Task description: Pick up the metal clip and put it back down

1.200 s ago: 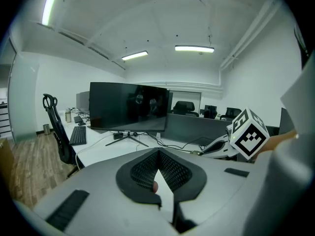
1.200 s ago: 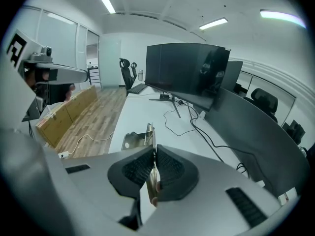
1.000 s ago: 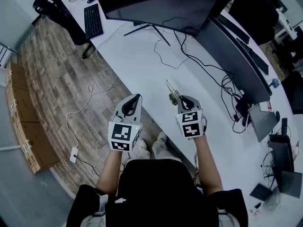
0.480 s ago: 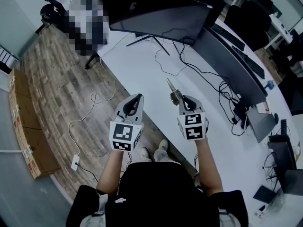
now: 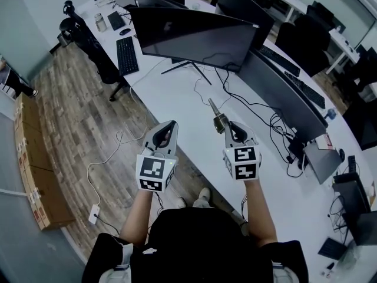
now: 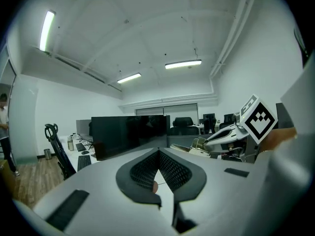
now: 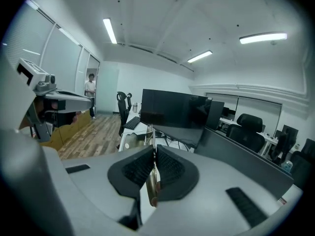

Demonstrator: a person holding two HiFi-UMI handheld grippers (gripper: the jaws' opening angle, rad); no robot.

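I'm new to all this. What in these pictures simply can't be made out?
- Metal clip: its gripped end is hidden between the pads of the right gripper, in both the head view and the right gripper view.
- Person at the doorway, right gripper view: too small for detail.
- Bottle, top left of the head view: too small to tell what it holds.

In front of the monitor (image 5: 194, 37), we lose the metal clip's (image 5: 215, 114) rear between the right gripper's (image 5: 226, 125) pads.
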